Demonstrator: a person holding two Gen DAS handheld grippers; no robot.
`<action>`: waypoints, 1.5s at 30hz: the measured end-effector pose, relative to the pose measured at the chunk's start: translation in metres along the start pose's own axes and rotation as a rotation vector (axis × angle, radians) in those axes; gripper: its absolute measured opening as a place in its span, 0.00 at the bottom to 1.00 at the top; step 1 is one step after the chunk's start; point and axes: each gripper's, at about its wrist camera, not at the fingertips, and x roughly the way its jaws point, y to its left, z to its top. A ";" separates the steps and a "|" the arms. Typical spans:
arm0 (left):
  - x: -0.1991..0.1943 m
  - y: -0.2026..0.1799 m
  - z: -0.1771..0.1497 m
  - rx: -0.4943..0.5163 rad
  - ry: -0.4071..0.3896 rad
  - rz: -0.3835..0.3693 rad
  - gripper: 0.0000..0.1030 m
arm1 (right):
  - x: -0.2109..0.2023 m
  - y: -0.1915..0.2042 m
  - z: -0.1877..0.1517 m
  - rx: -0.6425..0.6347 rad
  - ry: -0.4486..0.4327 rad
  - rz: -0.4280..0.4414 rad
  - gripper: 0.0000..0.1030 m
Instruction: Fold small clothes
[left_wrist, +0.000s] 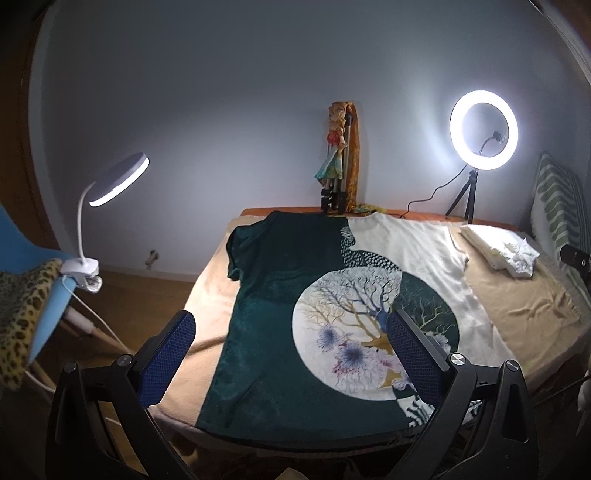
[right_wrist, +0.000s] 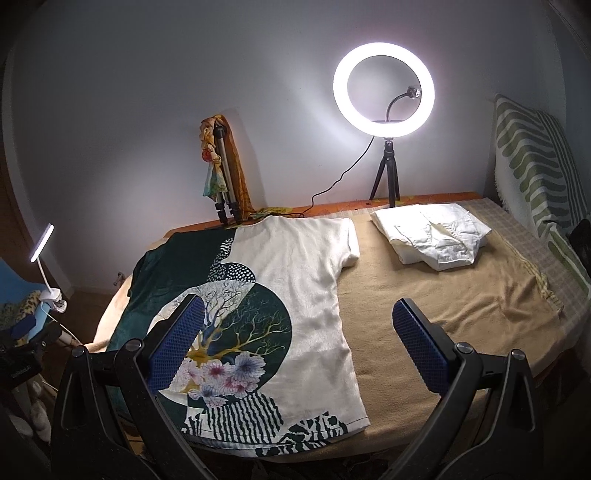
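Hovering with fingers spread and empty, the left claw (left_wrist: 291, 354) hangs over the green half of the T-shirt (left_wrist: 332, 306), which lies flat on the table (left_wrist: 517, 306). A pinch here could catch the beige cover too — dragging both. Beyond its left finger this view alone shows the clip lamp's base. The right claw (right_wrist: 299, 347), equally spread, straddles the shirt's cream edge — only its view shows the folded white garment (right_wrist: 432, 232) clearly.
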 end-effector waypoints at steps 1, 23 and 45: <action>-0.001 -0.001 -0.001 0.010 0.003 0.007 1.00 | 0.001 0.000 0.000 0.001 0.002 0.006 1.00; -0.031 -0.013 0.001 0.037 -0.005 0.028 1.00 | -0.003 0.000 0.004 -0.017 -0.005 0.038 1.00; -0.015 -0.007 0.004 0.036 0.022 0.018 1.00 | 0.022 0.012 -0.003 -0.033 0.019 0.010 1.00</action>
